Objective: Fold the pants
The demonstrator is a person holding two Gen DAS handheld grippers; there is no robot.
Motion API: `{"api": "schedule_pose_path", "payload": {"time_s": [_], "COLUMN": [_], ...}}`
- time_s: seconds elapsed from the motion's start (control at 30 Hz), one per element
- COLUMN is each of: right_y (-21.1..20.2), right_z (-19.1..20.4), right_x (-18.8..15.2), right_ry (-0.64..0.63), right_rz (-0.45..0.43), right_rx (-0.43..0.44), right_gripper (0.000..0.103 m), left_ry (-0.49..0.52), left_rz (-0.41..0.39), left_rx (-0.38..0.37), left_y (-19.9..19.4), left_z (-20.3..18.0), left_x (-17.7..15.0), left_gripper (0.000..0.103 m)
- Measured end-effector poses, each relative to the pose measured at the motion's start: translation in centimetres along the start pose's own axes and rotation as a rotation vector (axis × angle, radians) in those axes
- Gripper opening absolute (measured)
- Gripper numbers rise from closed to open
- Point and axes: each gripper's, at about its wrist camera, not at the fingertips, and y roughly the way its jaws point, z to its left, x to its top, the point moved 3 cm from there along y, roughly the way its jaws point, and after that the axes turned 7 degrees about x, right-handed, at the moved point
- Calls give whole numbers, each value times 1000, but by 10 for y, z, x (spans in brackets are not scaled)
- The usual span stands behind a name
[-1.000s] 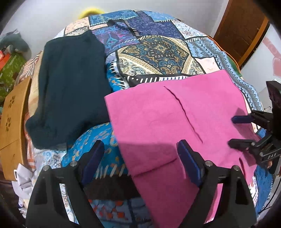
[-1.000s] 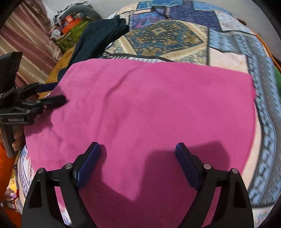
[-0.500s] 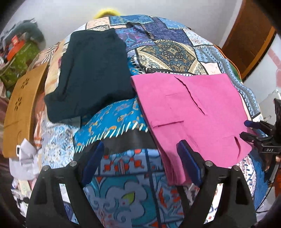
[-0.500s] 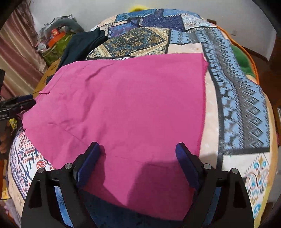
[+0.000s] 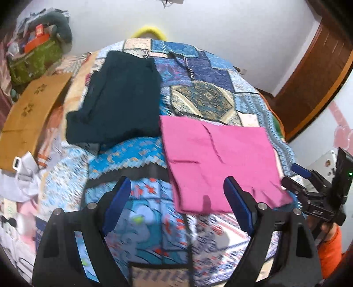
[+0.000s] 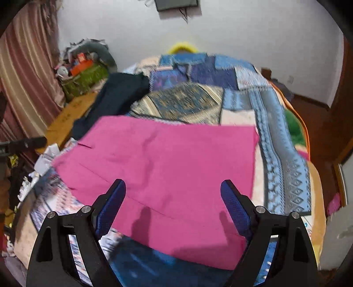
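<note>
Both grippers pulled back, jaws apart, empty, pink pants (image 5: 218, 163) folded, wall screen (image 6: 176, 4) only right view.

Motion blur smears much of the bedspread (image 6: 284, 141), so its patterns near the front edge cannot be read in either view. The folded pink pants (image 6: 176, 167) hide the cover beneath them, and how many layers they make cannot be told. The dark garment (image 5: 119, 103) is partly covered by the pants in the right wrist view. The right gripper (image 5: 295, 176) sits at the frame's right side, its body cut off, and the hand holding it is mostly hidden. The pile of clutter (image 6: 83, 66) in the corner is too small and blurred to sort out.
</note>
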Motion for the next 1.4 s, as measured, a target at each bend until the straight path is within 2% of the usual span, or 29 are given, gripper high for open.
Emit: {"api": "schedule_pose_path", "payload": {"time_s": [0.13, 0.4, 0.53, 0.7, 0.8, 0.83, 0.9, 0.97, 1.0, 1.1, 1.2, 1.3, 1.4], "right_y": [13, 45, 43, 45, 46, 46, 46, 45, 45, 45, 43, 38, 32], "right_z": [18, 32, 35, 32, 30, 29, 29, 28, 28, 28, 24, 17, 8], "right_x": [0, -21, -22, -25, -26, -27, -27, -28, -28, -28, -27, -28, -32], "right_ry": [-43, -68, -86, -54, -31, -26, -18, -13, -11, 0, 29, 84, 101], "right_rz": [-3, 103, 99, 113, 113, 113, 114, 115, 115, 118, 121, 127, 126], "right_rx": [16, 18, 6, 32, 45, 48, 53, 57, 58, 68, 93, 128, 111], "right_gripper": [86, 85, 85, 85, 85, 85, 85, 85, 85, 85, 86, 86, 86], "left_ry": [-18, -69, -111, -199, -236, -239, -242, -235, -228, -190, -91, 2, 77], "left_rz": [52, 166, 200, 242, 249, 248, 237, 226, 218, 177, 104, 24, -54], "left_rx": [-60, -192, -261, -368, -392, -386, -331, -273, -250, -201, -128, -60, 23], "left_y": [4, 19, 27, 46, 56, 59, 64, 68, 69, 66, 51, 28, 5], "left_z": [-12, -28, -31, -31, -29, -28, -25, -24, -23, -25, -34, -37, -34], "left_x": [-17, -39, -38, -28, -19, -17, -12, -11, -11, -12, -12, -12, -13], "left_gripper": [86, 86, 86, 86, 83, 79, 56, 38, 33, 28, 20, 19, 18]}}
